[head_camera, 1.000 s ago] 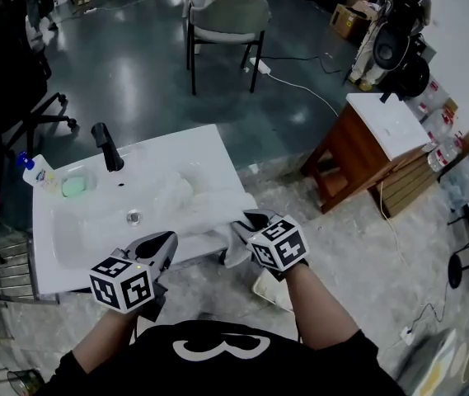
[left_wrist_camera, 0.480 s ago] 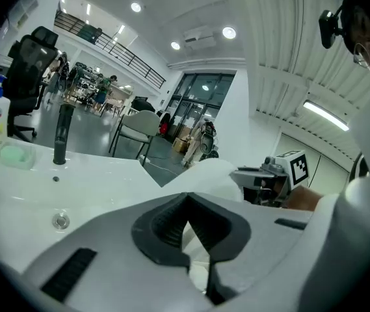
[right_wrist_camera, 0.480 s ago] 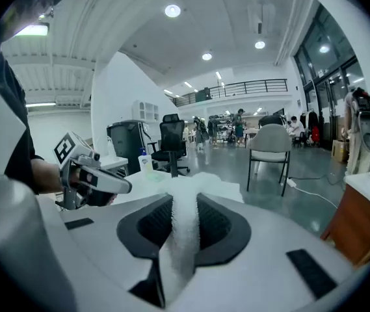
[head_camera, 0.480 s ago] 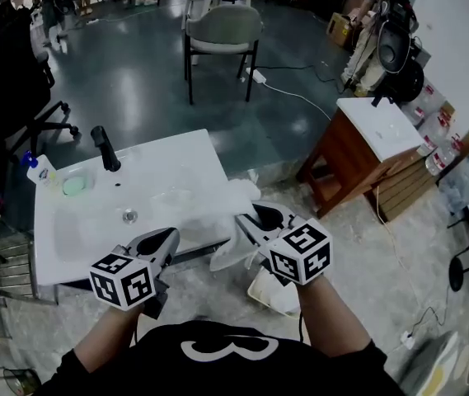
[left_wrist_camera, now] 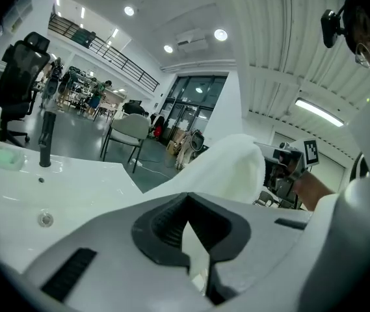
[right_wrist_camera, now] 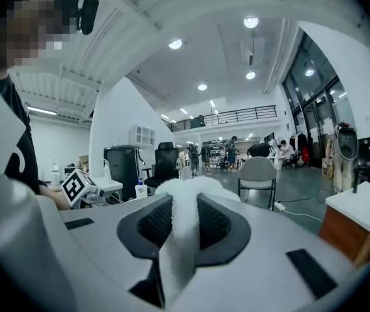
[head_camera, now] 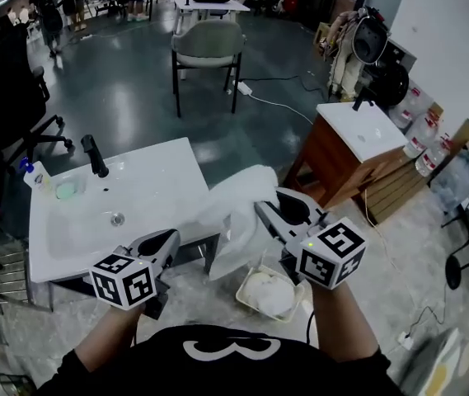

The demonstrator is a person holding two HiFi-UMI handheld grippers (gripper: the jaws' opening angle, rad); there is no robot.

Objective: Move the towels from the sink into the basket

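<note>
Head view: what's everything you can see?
sink: one, white, left
tap: one, black, back of sink
bottle: one, white with blue cap, sink's left corner
soap: one, green, beside bottle
towel: one, white, hanging from right gripper
basket: one, white, floor, right of sink
chair: one, grey, far floor
cabinet: one, brown with white top, right
left gripper: one, grey, before sink
right gripper: one, grey, jaws shut on towel

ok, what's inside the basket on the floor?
A bunched white towel fills the basket. Anything beneath it, including the basket's bottom, is covered.
</note>
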